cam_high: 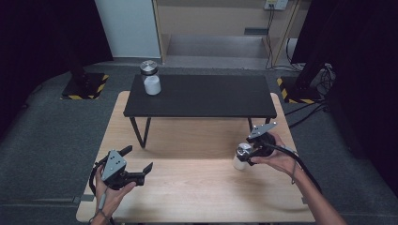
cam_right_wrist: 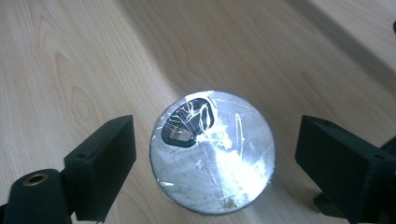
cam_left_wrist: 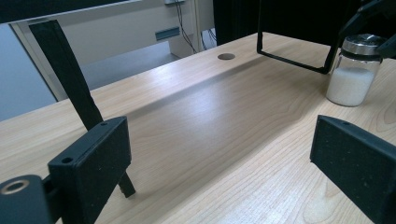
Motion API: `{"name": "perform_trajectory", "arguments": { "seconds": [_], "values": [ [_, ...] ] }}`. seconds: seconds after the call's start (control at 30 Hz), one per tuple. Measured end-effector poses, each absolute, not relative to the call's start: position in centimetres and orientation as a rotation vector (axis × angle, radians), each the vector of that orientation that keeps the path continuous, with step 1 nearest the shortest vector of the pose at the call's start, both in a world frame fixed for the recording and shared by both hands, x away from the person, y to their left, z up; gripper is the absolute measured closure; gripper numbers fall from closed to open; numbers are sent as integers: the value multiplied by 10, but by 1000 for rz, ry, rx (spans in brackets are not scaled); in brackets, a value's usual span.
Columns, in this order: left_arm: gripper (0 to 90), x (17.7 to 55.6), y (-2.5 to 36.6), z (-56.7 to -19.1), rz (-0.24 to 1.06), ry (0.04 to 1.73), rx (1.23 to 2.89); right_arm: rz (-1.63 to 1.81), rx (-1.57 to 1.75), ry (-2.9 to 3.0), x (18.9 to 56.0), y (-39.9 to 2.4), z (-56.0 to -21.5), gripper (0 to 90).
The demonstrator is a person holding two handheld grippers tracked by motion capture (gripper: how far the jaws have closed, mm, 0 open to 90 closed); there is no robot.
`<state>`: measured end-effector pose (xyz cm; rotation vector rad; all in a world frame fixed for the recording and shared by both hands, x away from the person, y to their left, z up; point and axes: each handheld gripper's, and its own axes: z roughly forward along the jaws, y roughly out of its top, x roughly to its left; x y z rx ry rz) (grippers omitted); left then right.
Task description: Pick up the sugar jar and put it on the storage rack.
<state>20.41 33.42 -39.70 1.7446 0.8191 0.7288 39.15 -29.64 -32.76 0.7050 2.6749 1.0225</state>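
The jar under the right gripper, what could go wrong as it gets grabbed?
The right gripper brackets the jar's shiny metal lid with gaps on both sides; its pads could slip on the smooth rim. An off-centre close might tip the jar on the wooden table, spilling its white powder.

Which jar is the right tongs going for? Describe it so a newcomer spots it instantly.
Start at the light wooden table, then look to its right side, just in front of the black shelf. The jar stands there between the open jaws of the right tongs: clear glass, white powder, shiny metal lid. Its twin jar stands up on the shelf's far left corner instead.
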Motion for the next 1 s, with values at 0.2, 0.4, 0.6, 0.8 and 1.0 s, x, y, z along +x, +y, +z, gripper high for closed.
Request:
{"name": "perform_trajectory", "arguments": {
  "seconds": [0.2, 0.4, 0.6, 0.8, 1.0],
  "values": [
    [43, 204, 335, -397, 730, 821, 1744, 1026, 656, 2677, 393, -296, -331, 305],
    [43, 204, 335, -397, 731, 824, 1742, 1036, 661, 2687, 394, -298, -331, 345],
    [43, 204, 335, -397, 731, 825, 1743, 1034, 676, 2678, 391, -298, -331, 347],
    [43, 204, 335, -397, 731, 826, 1742, 1020, 691, 2672, 388, -297, -329, 348],
    [43, 205, 335, -397, 730, 824, 1744, 1057, 725, 2672, 386, -304, -323, 348]
  ]
}}
